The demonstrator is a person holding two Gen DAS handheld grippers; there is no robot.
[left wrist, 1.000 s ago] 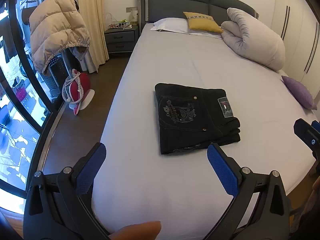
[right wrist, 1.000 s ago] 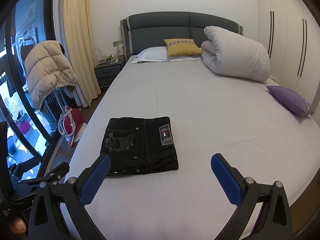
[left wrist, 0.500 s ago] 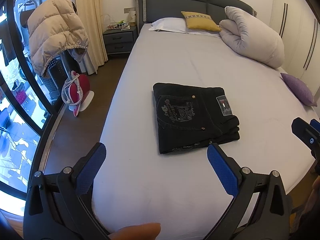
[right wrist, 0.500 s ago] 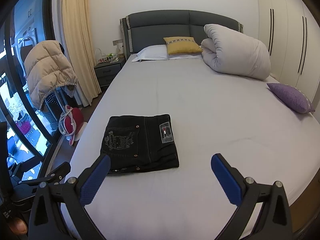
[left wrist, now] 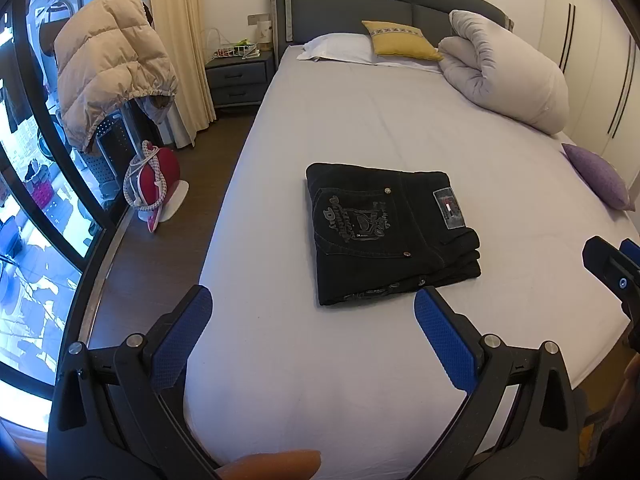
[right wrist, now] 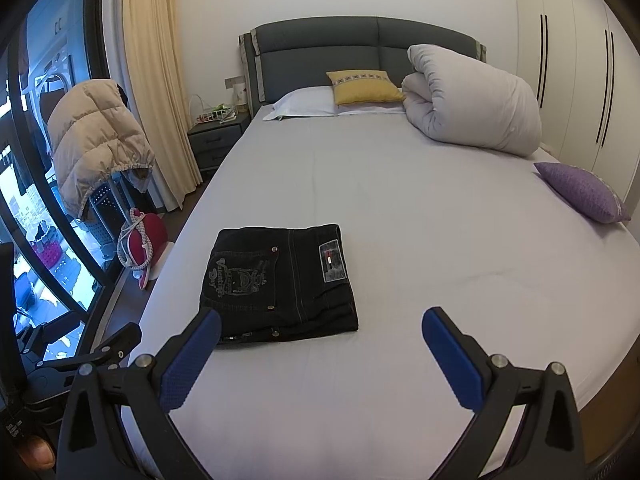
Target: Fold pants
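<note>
The black pants lie folded into a compact rectangle on the white bed, back pocket and label facing up. They also show in the right wrist view. My left gripper is open and empty, held above the bed's near edge just short of the pants. My right gripper is open and empty, held above the bed in front of and slightly right of the pants. The right gripper's tip shows at the right edge of the left wrist view.
A rolled white duvet, a yellow cushion and a white pillow lie at the head of the bed. A purple cushion sits at the right edge. A red bag, a coat-draped rack and a nightstand stand left of the bed.
Both grippers have drawn back slightly and risen from the folded pants, staying open. The pants have not moved.
</note>
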